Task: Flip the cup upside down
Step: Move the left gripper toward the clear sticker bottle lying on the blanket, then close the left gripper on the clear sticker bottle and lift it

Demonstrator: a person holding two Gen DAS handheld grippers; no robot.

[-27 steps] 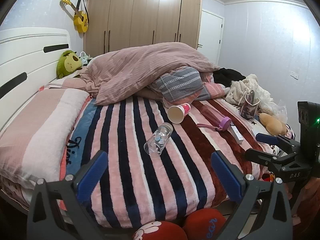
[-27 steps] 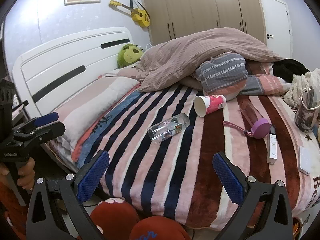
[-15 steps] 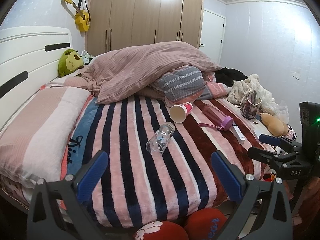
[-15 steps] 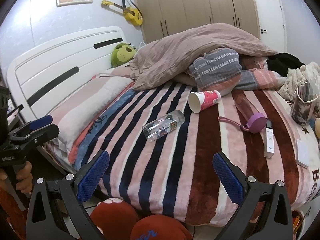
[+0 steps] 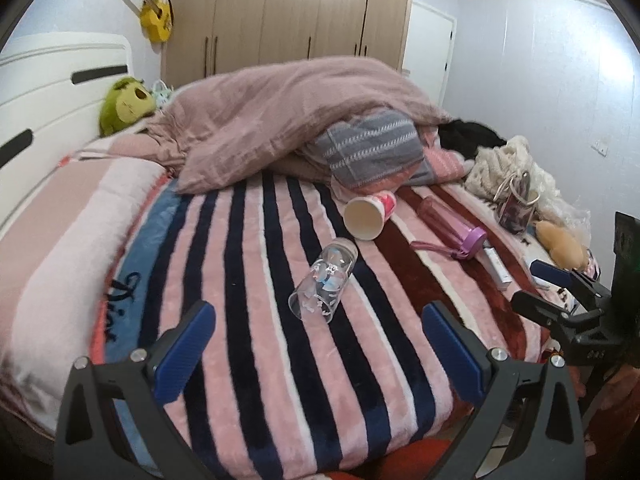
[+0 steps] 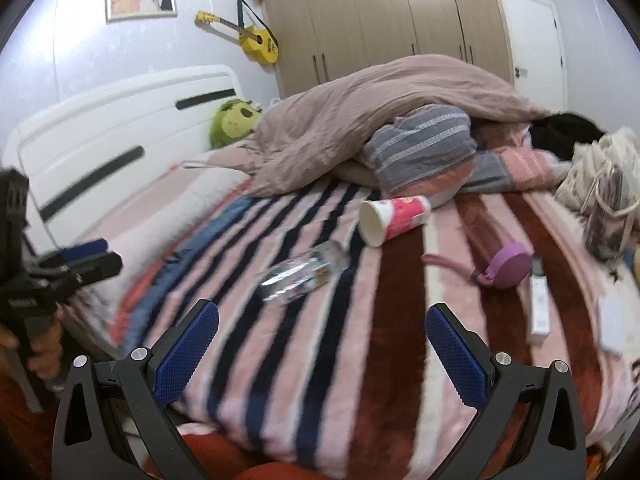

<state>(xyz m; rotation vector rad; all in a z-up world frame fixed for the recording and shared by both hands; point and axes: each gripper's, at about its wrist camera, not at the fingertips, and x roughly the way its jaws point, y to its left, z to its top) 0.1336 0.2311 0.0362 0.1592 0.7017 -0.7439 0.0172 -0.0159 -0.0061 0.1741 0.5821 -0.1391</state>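
Note:
A white and pink paper cup (image 5: 370, 214) lies on its side on the striped blanket, mouth towards me; it also shows in the right wrist view (image 6: 392, 218). A clear glass bottle (image 5: 324, 280) lies on its side just in front of it, also in the right wrist view (image 6: 302, 272). My left gripper (image 5: 320, 352) is open and empty over the near edge of the bed, short of the bottle. My right gripper (image 6: 322, 354) is open and empty, also short of the bottle. Each gripper shows at the edge of the other's view.
A purple-lidded pink bottle (image 5: 452, 226) and a white remote (image 5: 496, 266) lie right of the cup. A heaped pink duvet (image 5: 288, 120) and striped pillow (image 5: 372, 152) lie behind. A clear bag (image 5: 514, 204) and clothes sit far right. Headboard (image 5: 52, 92) at left.
Both grippers have moved forward towards the bed; the cup and the glass bottle look larger and nearer. Both stay open. Nothing on the bed has moved.

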